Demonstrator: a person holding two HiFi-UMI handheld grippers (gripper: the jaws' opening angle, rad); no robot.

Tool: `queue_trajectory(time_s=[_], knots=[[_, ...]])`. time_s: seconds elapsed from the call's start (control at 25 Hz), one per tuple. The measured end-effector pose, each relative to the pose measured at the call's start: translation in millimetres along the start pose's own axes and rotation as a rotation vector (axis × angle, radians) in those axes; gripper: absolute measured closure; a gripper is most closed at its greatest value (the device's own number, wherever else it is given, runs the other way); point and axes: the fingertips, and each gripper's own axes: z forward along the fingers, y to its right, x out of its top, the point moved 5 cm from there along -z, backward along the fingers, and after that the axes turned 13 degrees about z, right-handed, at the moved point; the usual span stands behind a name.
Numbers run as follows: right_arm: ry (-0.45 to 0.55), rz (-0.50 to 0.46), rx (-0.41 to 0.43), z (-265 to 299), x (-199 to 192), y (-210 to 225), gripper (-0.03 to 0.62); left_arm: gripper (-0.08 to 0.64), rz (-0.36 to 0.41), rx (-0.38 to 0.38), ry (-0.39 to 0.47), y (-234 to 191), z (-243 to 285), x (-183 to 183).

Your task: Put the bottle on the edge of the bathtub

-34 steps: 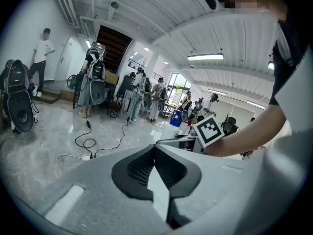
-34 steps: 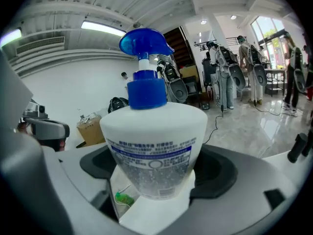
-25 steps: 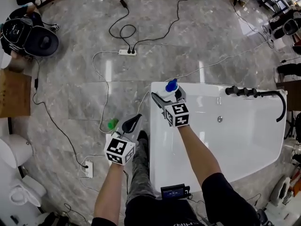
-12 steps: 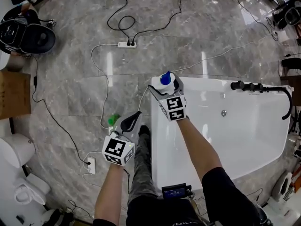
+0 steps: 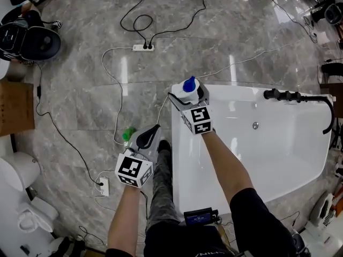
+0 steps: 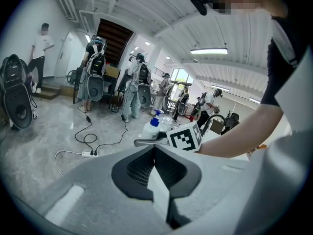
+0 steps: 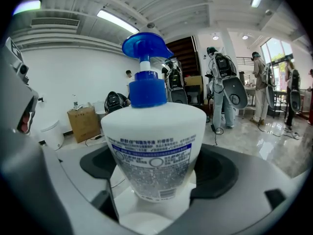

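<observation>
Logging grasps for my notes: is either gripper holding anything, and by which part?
The right gripper holds the white plastic bottle with a blue pump, jaws on the sides of its lower body. The left gripper is shut and empty.

The bottle (image 7: 154, 146) is smooth white plastic with a glossy blue pump. The tub (image 5: 257, 159) is glossy white, and the floor (image 5: 80, 90) is polished grey stone that mirrors the lights. The left gripper (image 6: 155, 148) and right gripper (image 5: 188, 94) are plastic too, matt grey.
</observation>
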Motion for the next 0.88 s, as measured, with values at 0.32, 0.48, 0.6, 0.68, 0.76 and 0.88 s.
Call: queue_trajectory(time_s=[0.32,0.48,0.6,0.68,0.76,0.88], knots=[[-0.010,-0.022,0.017,0.1,2.0,0.1,0.115,0.551,-0.002,0.007,0.007,2.4,5.1,0.9],[-0.018,-0.041,0.009,-1.0,0.8,-1.4,0.115,0.551,-0.002,0.002,0.009,2.7,7.5,2.6],[-0.023,-0.038,0.008,-0.6,-0.7,-1.2,0.115,0.551,-0.002,-0.001,0.008,1.8,8.3,2.0],[-0.023,-0.035,0.010,-0.7,-1.4,-1.4,0.114,0.551,-0.003,0.001,0.008,1.2,7.9,1.2],[-0.018,-0.023,0.010,-1.4,-1.8,-0.9,0.110,0.551,-0.003,0.002,0.009,1.1,8.1,0.6],[-0.021,-0.020,0.018,-3.5,-2.2,-0.8,0.094,0.551,-0.004,0.005,0.013,0.4,11.3,1.4]])
